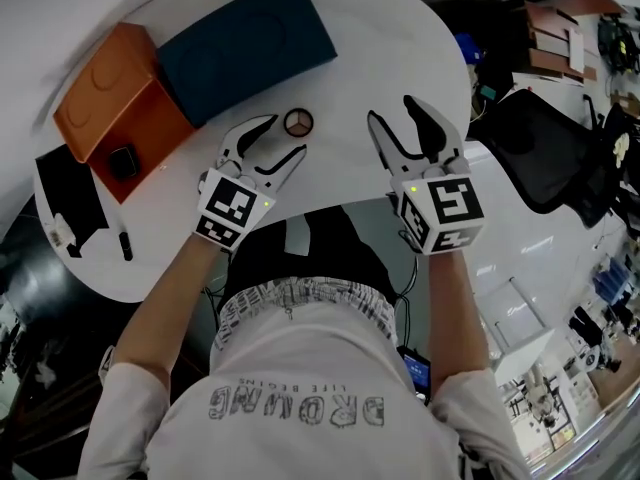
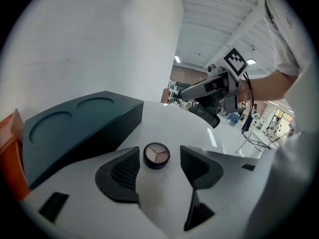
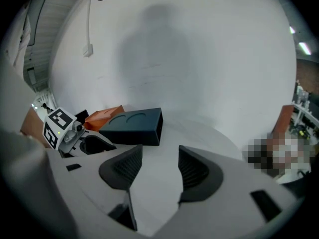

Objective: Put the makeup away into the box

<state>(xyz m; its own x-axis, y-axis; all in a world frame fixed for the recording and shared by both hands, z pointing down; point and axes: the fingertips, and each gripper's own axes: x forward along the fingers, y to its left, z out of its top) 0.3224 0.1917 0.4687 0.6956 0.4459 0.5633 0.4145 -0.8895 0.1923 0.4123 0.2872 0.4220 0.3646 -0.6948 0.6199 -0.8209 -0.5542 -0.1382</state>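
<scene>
Black ribbed pads of the left gripper (image 1: 288, 135) stand wide apart with nothing pressed between them. The round compact (image 2: 156, 156) lies flat on the white desk (image 1: 400, 38) just at their tips, in line with the gap and, as far as the left gripper view shows, not yet touched. That compact, with its three-part tan pan showing, is the makeup to be put away, and the step in hand looks like the approach for picking it up. To do it well, I would keep the jaws at this spread and bring them low, so that each pad comes down beside the compact's dark side wall rather than over its top. It is shallow and round, so a grip taken high or off its widest line would likely squirt it across the smooth surface. Closing should be slow and square across the middle, with the tips almost grazing the desk. The right gripper (image 3: 160, 152) hovers to the right of the compact, apart from it, its jaws also parted and holding nothing; it is best kept clear or used to steady a box. Beyond the compact and to its left lies a dark blue box (image 1: 245, 48) with two round recesses in its top. Farther left of the compact sits an orange box (image 1: 105, 98); which one receives the compact I cannot tell.
</scene>
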